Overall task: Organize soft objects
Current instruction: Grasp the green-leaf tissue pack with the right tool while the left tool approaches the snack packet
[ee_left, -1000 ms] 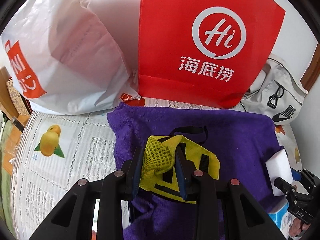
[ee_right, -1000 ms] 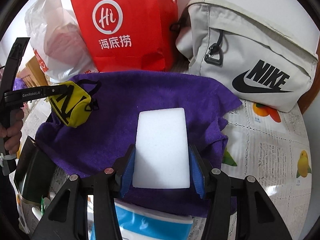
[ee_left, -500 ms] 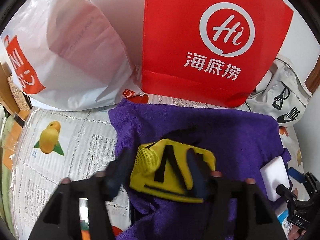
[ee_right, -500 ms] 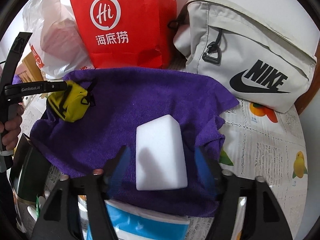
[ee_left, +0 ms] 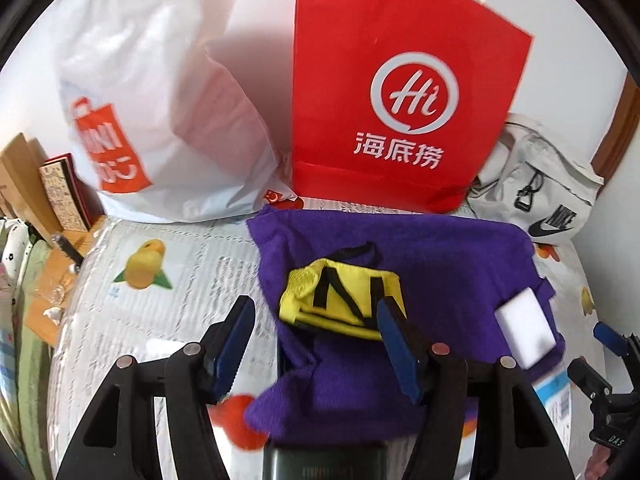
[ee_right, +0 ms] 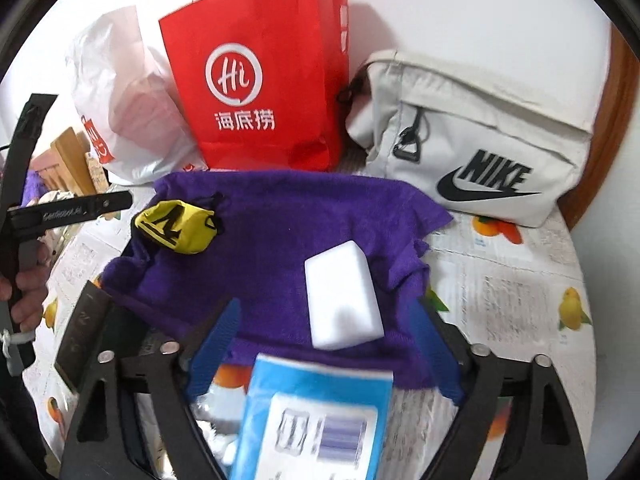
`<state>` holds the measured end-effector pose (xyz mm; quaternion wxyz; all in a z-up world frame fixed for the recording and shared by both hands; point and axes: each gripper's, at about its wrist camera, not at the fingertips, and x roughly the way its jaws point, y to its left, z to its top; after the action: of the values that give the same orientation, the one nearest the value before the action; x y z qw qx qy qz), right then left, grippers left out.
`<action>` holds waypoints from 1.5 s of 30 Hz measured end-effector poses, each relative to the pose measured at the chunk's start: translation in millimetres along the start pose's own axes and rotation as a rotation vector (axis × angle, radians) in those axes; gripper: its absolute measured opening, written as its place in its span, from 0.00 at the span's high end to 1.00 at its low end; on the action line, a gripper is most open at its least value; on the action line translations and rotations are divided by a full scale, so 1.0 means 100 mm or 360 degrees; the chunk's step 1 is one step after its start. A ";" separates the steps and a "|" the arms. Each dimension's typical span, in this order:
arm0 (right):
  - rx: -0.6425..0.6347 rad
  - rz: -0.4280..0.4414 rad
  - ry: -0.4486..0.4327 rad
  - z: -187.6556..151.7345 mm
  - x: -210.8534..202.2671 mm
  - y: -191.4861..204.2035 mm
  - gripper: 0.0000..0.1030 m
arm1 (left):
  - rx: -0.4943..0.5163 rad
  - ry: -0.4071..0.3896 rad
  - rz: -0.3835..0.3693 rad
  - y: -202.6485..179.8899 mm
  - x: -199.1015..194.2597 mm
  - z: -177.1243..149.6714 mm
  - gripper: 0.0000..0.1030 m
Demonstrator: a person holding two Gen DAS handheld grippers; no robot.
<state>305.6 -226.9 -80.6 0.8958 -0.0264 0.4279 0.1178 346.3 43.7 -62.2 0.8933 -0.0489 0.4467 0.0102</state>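
On my left camera the left gripper (ee_left: pixel 316 336) stands wide apart and holds nothing. One yellow pouch (ee_left: pixel 340 300) with black straps lies on the purple towel (ee_left: pixel 440 264) just ahead of it, its long axis running crosswise to my fingers and its mesh end toward my left. Its right edge sits right at the tip of the right blue finger pad (ee_left: pixel 394 340); through the fisheye I cannot say for sure whether they touch.

On my right camera the right gripper (ee_right: pixel 324 344) is also spread wide and grips nothing. One white sponge block (ee_right: pixel 342 296) rests on the same towel (ee_right: pixel 280 224) between the two fingers, clear of both. Its long axis runs roughly away from me, the far end leaning a little to the left. The pouch (ee_right: pixel 176 226) shows here too, well off to the left near the towel's edge, beside the other gripper's body.

I count one towel, one pouch, one sponge. Behind them stand one red paper bag (ee_right: pixel 260 76), one white plastic bag (ee_right: pixel 124 96) and one pale Nike bag (ee_right: pixel 480 140). A blue-and-white pack (ee_right: pixel 316 420) lies under my right gripper, all on a fruit-print tablecloth (ee_right: pixel 520 292).
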 end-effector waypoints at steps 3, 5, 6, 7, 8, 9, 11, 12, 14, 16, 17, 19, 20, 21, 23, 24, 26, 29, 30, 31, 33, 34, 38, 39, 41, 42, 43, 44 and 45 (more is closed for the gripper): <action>-0.0004 -0.0042 -0.0026 -0.04 -0.20 0.07 0.15 | -0.0003 -0.0023 0.0006 0.01 -0.22 -0.11 0.40; -0.0019 -0.0078 -0.0033 -0.10 -0.36 0.14 0.15 | -0.0002 -0.0041 0.0011 0.02 -0.37 -0.20 0.40; -0.0028 -0.0082 -0.0042 -0.13 -0.43 0.18 0.15 | -0.0001 -0.0048 0.0006 0.02 -0.44 -0.25 0.40; -0.0036 -0.0080 -0.0052 -0.16 -0.50 0.21 0.15 | -0.0004 -0.0053 -0.0003 0.03 -0.51 -0.30 0.40; -0.0040 -0.0072 -0.0067 -0.21 -0.58 0.24 0.15 | -0.0007 -0.0064 -0.0020 0.03 -0.59 -0.35 0.40; -0.0040 -0.0052 -0.0085 -0.26 -0.67 0.27 0.15 | -0.0005 -0.0072 -0.0031 0.03 -0.64 -0.39 0.40; -0.0025 -0.0019 -0.0118 -0.37 -0.82 0.31 0.15 | 0.0007 -0.0089 -0.0037 0.04 -0.79 -0.51 0.40; -0.0013 -0.0009 -0.0129 -0.43 -0.89 0.33 0.15 | 0.0009 -0.0098 -0.0044 0.04 -0.86 -0.57 0.40; 0.0010 0.0004 -0.0142 -0.53 -0.99 0.36 0.15 | 0.0011 -0.0096 -0.0055 0.04 -0.98 -0.68 0.40; 0.0043 0.0025 -0.0146 -0.66 -1.10 0.38 0.15 | 0.0007 -0.0102 -0.0046 0.06 -1.08 -0.80 0.40; 0.0051 0.0032 -0.0147 -0.71 -1.14 0.40 0.15 | 0.0004 -0.0100 -0.0049 0.07 -1.11 -0.85 0.40; 0.0057 0.0039 -0.0157 -0.83 -1.24 0.43 0.15 | -0.0002 -0.0106 -0.0063 0.08 -1.19 -0.96 0.40; 0.0056 0.0032 -0.0161 -0.89 -1.28 0.46 0.15 | -0.0005 -0.0104 -0.0064 0.09 -1.22 -1.03 0.40; 0.0053 0.0030 -0.0169 -0.94 -1.32 0.48 0.15 | -0.0004 -0.0101 -0.0069 0.10 -1.25 -1.10 0.40; 0.0045 0.0045 -0.0180 -1.07 -1.39 0.53 0.15 | -0.0010 -0.0093 -0.0068 0.12 -1.28 -1.21 0.40; 0.0043 0.0049 -0.0179 -1.12 -1.41 0.54 0.15 | -0.0019 -0.0085 -0.0066 0.13 -1.29 -1.27 0.40; 0.0040 0.0059 -0.0173 -1.23 -1.44 0.58 0.15 | -0.0025 -0.0089 -0.0078 0.15 -1.31 -1.38 0.40; 0.0023 0.0086 -0.0164 -1.38 -1.45 0.65 0.15 | -0.0016 -0.0097 -0.0083 0.16 -1.35 -1.52 0.40; 0.0010 0.0094 -0.0165 -1.41 -1.45 0.67 0.15 | -0.0011 -0.0097 -0.0068 0.17 -1.35 -1.57 0.40; -0.0011 0.0098 -0.0169 -1.46 -1.44 0.70 0.15 | -0.0008 -0.0096 -0.0058 0.17 -1.36 -1.59 0.40; -0.0044 0.0108 -0.0170 -1.55 -1.42 0.76 0.15 | 0.0008 -0.0103 -0.0067 0.18 -1.36 -1.67 0.40; -0.0052 0.0120 -0.0165 -1.59 -1.39 0.78 0.15 | 0.0010 -0.0101 -0.0084 0.19 -1.35 -1.73 0.40; -0.0048 0.0133 -0.0104 -1.75 -1.20 0.79 0.16 | -0.0020 -0.0063 -0.0142 0.24 -1.26 -1.90 0.40; -0.0044 0.0137 -0.0084 -1.78 -1.15 0.78 0.17 | -0.0021 -0.0057 -0.0152 0.25 -1.25 -1.94 0.40; -0.0040 0.0146 -0.0062 -1.83 -1.07 0.77 0.17 | -0.0013 -0.0045 -0.0163 0.25 -1.21 -2.02 0.40; -0.0045 0.0147 -0.0058 -1.85 -1.04 0.77 0.17 | -0.0012 -0.0037 -0.0163 0.25 -1.20 -2.05 0.40; -0.0055 0.0146 -0.0053 -1.87 -1.00 0.77 0.17 | -0.0017 -0.0023 -0.0166 0.25 -1.17 -2.08 0.40; -0.0060 0.0145 -0.0047 -1.88 -0.98 0.78 0.17 | -0.0023 -0.0012 -0.0178 0.26 -1.15 -2.11 0.40; -0.0068 0.0150 -0.0040 -1.89 -0.95 0.79 0.17 | -0.0029 -0.0005 -0.0191 0.26 -1.13 -2.13 0.40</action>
<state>85.8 -195.6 -122.9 0.8937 -0.0237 0.4148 0.1694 107.0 51.8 -101.4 0.8925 -0.0838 0.4414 -0.0392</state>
